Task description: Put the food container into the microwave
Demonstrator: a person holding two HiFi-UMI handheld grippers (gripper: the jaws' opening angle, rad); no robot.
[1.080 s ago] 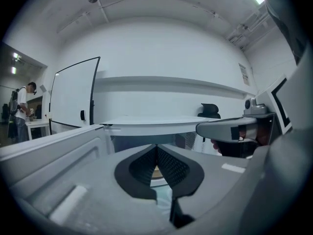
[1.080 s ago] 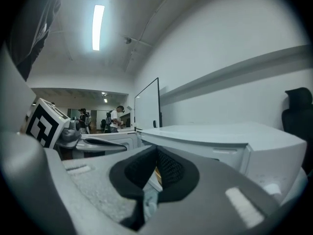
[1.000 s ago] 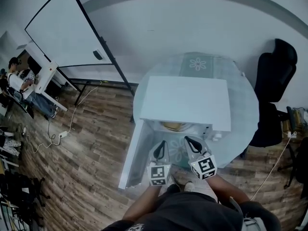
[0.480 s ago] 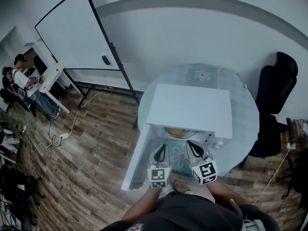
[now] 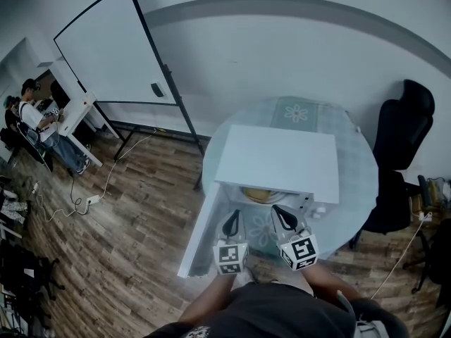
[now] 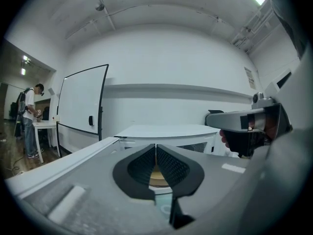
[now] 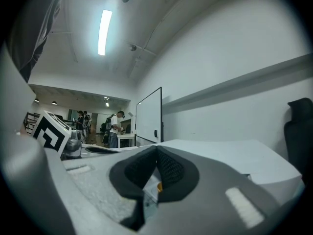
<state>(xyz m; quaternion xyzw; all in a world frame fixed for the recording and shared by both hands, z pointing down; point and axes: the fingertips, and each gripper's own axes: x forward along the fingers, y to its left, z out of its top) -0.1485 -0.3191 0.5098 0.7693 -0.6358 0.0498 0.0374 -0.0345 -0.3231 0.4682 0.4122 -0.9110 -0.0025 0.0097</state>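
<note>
Yellowish round food container (image 5: 258, 193) lies inside the white box-shaped microwave (image 5: 276, 153), on the oven's floor just behind the open front. Only its near rim shows under the oven's top in the head view, so it reads as a flat disc lying level; being round, it has no long axis I can make out, and no lid or handle direction can be told. The left gripper view shows a strip of the same yellow rim beyond the jaw tips. The white microwave door (image 5: 200, 229) is swung out to the left of the opening.

The left gripper (image 5: 233, 217) and right gripper (image 5: 277, 213) are side by side just in front of the opening, both pointing into it and apart from the container. Each has its jaws pressed together with nothing between the pads.

No brand or lettering is readable on the microwave or container; the only printed marks are the black-and-white square patterns on the gripper cubes. The microwave stands on a round pale table (image 5: 361, 182).
</note>
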